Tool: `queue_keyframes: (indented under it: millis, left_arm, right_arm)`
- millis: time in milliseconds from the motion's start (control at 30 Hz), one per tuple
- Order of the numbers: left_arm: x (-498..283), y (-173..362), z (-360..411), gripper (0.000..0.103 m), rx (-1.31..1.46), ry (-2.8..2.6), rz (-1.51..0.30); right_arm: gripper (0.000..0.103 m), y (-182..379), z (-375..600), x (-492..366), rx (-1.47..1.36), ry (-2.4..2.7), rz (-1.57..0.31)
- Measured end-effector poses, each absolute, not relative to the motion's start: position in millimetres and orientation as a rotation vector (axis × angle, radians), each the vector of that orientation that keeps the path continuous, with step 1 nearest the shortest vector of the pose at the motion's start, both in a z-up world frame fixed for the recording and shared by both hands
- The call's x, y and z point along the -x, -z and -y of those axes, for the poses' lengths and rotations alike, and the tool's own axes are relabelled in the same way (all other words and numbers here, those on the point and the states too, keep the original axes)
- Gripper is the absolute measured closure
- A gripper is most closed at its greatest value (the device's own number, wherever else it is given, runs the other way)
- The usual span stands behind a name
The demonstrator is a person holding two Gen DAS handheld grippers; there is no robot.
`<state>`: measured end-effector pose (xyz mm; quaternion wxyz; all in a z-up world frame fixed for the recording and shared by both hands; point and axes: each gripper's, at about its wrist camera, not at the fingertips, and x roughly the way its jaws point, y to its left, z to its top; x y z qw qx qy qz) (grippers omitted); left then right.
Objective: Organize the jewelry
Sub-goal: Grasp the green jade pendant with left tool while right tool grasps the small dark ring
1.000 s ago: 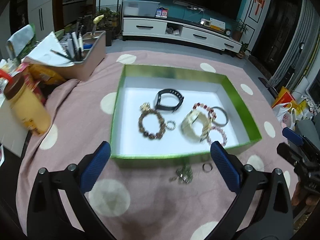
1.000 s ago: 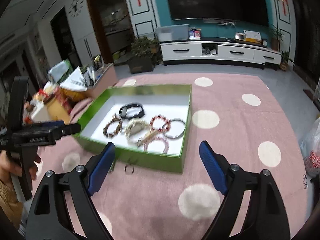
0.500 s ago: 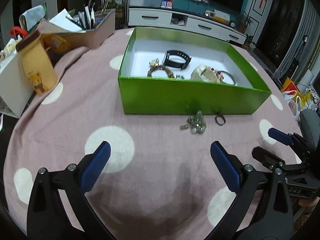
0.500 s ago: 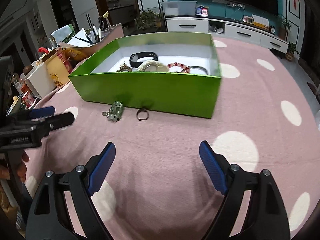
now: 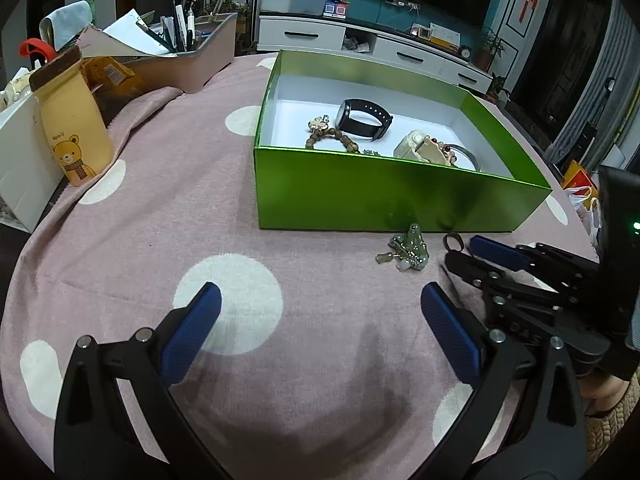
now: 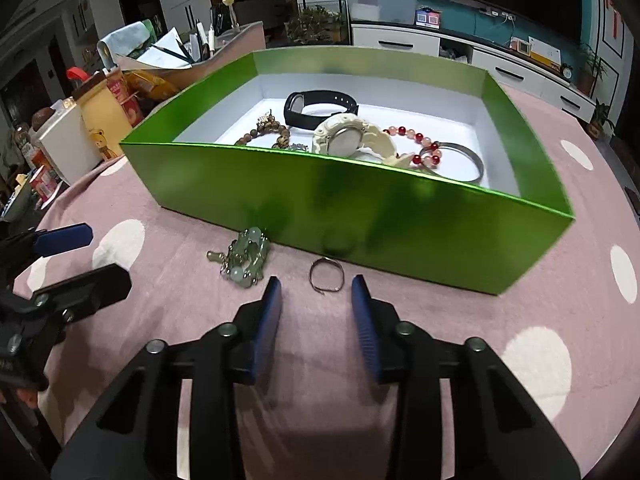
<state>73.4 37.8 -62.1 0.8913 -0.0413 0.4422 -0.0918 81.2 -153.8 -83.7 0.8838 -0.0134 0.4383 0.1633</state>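
A green box (image 6: 360, 208) (image 5: 400, 196) on the pink dotted cloth holds a black band (image 6: 320, 106), a wooden bead bracelet (image 6: 264, 132), a cream watch (image 6: 352, 140), red beads (image 6: 416, 140) and a steel bangle (image 6: 464, 160). In front of it lie a green jade charm (image 6: 246, 258) (image 5: 410, 248) and a thin metal ring (image 6: 326, 274) (image 5: 454, 241). My right gripper (image 6: 316, 292) (image 5: 468, 254) is low over the cloth just short of the ring, its jaws closing with nothing between them. My left gripper (image 5: 320, 302) (image 6: 88, 256) stands wide open and empty, nearer than the charm.
At the left stand a yellow bear bottle (image 5: 70, 128), a white carton (image 5: 16, 160) and a tray of pens and papers (image 5: 176, 52). A TV cabinet (image 5: 360, 40) is beyond the table. A hand in a knitted sleeve (image 5: 608, 412) holds the right gripper.
Both grippers dropped toward the cloth and closer to the box front. The right one moved up to the ring and its jaws narrowed from wide to about a ring's width apart.
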Motion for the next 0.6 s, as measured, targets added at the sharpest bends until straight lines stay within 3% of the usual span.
queue_keyframes:
  millis: [267,333,600]
  left_arm:
    - [-79.5,67.0,-29.4,0.002,0.082,0.219,-0.926]
    - [-81.4,67.6,-24.1,0.002,0.077,0.233,-0.927]
    - [-91.0,69.1,-5.8,0.002,0.053,0.258,-0.928]
  right_arm:
    - [0.088,86.3,152.1,-85.3,0.043,-0.318,-0.888]
    - [0.103,85.3,157.2,-83.5,0.026,-0.314,-0.882]
    - [0.103,86.5,189.0,-73.5,-0.064,-0.317,-0.914]
